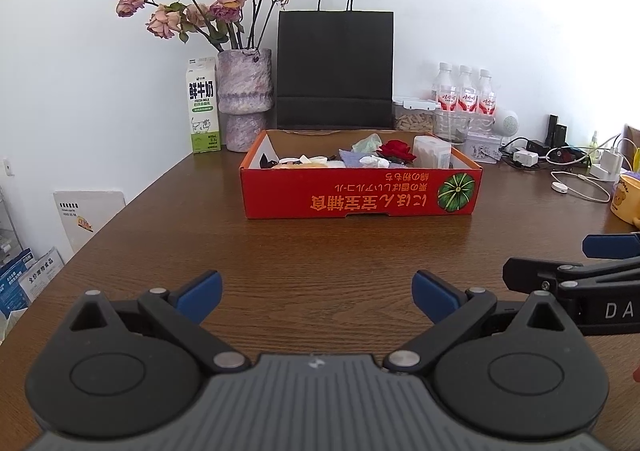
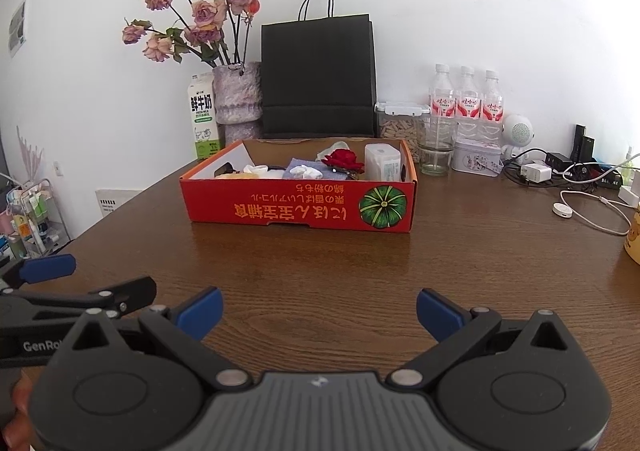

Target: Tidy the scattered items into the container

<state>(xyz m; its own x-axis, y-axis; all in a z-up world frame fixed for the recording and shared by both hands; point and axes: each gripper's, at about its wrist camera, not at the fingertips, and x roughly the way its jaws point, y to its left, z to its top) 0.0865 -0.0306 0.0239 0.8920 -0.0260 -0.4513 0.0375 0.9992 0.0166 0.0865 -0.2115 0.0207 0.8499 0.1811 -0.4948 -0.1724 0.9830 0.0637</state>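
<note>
A red cardboard box [image 1: 360,195] with a pumpkin picture stands on the brown table, also in the right wrist view [image 2: 300,207]. Inside it lie several items: a red fabric rose [image 1: 396,150], a white square pack [image 1: 432,153], crumpled white paper [image 1: 372,162] and a bluish cloth [image 1: 350,157]. My left gripper [image 1: 318,297] is open and empty, well short of the box. My right gripper [image 2: 320,313] is open and empty too, beside the left one. The right gripper shows at the left view's right edge [image 1: 580,271]; the left gripper shows at the right view's left edge [image 2: 72,287].
Behind the box stand a black paper bag [image 1: 334,67], a vase of dried roses [image 1: 244,99], a milk carton [image 1: 203,105], three water bottles [image 1: 464,91] and jars. Chargers and cables [image 1: 560,163] and a yellow mug [image 1: 628,195] lie right. The table's left edge drops off.
</note>
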